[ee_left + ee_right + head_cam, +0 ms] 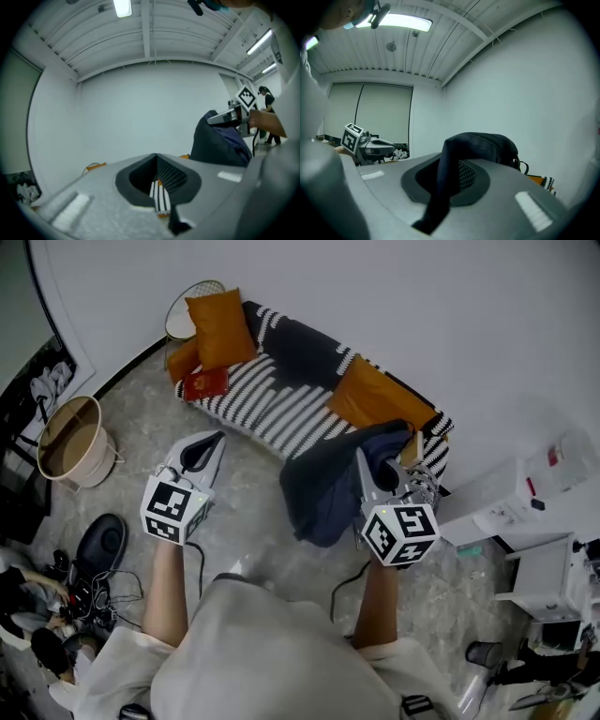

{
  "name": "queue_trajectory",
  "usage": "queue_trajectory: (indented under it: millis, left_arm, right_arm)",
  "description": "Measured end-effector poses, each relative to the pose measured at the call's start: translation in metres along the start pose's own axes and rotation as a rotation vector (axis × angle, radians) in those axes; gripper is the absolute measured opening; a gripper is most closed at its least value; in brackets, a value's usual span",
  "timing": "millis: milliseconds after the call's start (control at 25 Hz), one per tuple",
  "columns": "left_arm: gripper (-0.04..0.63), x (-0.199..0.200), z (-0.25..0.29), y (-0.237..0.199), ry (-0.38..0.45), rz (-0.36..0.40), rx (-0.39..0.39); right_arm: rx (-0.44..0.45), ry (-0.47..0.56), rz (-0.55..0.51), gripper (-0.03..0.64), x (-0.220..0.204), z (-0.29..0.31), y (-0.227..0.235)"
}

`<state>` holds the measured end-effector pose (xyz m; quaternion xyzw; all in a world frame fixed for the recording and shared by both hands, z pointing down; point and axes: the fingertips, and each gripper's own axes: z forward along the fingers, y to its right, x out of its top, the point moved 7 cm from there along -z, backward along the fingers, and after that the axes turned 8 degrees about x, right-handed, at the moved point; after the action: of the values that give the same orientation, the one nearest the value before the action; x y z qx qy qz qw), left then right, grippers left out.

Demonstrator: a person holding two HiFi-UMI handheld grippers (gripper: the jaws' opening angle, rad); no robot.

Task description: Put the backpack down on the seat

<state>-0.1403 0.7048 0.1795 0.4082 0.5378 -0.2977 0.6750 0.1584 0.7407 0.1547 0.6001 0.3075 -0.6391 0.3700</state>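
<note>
A dark navy backpack (pixel 323 488) hangs by its strap from my right gripper (pixel 366 470), just in front of the sofa's right end. In the right gripper view the strap (pixel 444 187) runs between the jaws of the right gripper (pixel 447 185), which is shut on it, and the backpack (pixel 485 145) bulges beyond. The seat is a sofa with a black-and-white striped cover (pixel 281 409). My left gripper (pixel 211 442) hovers to the left of the bag, in front of the sofa, shut and holding nothing. In the left gripper view, the left gripper (pixel 159 190) shows only a thin slit, and the backpack (pixel 218 143) hangs at right.
Two orange cushions (pixel 220 329) (pixel 375 395) and a red item (pixel 204 383) lie on the sofa. A tan bin (pixel 70 442) stands on the floor at left, with a black object (pixel 98 545) and cables below it. White equipment (pixel 534 493) stands at right.
</note>
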Motion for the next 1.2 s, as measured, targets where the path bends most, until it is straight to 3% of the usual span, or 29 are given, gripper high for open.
queue_trajectory:
  millis: [320, 480, 720, 800, 960, 1200]
  left_arm:
    - [0.005, -0.005, 0.01, 0.003, 0.017, -0.113, 0.006]
    - [0.005, -0.006, 0.028, -0.003, 0.012, -0.072, 0.027]
    - [0.004, -0.018, 0.072, -0.018, 0.015, -0.161, -0.017]
    - [0.003, -0.02, 0.088, -0.025, 0.02, -0.153, -0.006]
    - [0.003, -0.021, 0.124, -0.04, 0.009, -0.048, 0.035]
    - [0.003, -0.021, 0.175, -0.073, 0.028, -0.126, -0.022]
  right_arm:
    - [0.013, -0.027, -0.009, 0.023, -0.008, 0.008, 0.017]
    - [0.007, -0.015, -0.004, 0.023, -0.008, 0.016, 0.033]
    - [0.005, -0.022, 0.004, 0.023, -0.011, 0.047, 0.062]
    - [0.002, -0.028, 0.005, 0.023, -0.011, 0.06, 0.072]
    - [-0.002, -0.039, -0.005, 0.023, -0.01, 0.093, 0.092]
    - [-0.001, -0.044, -0.006, 0.023, -0.007, 0.147, 0.115]
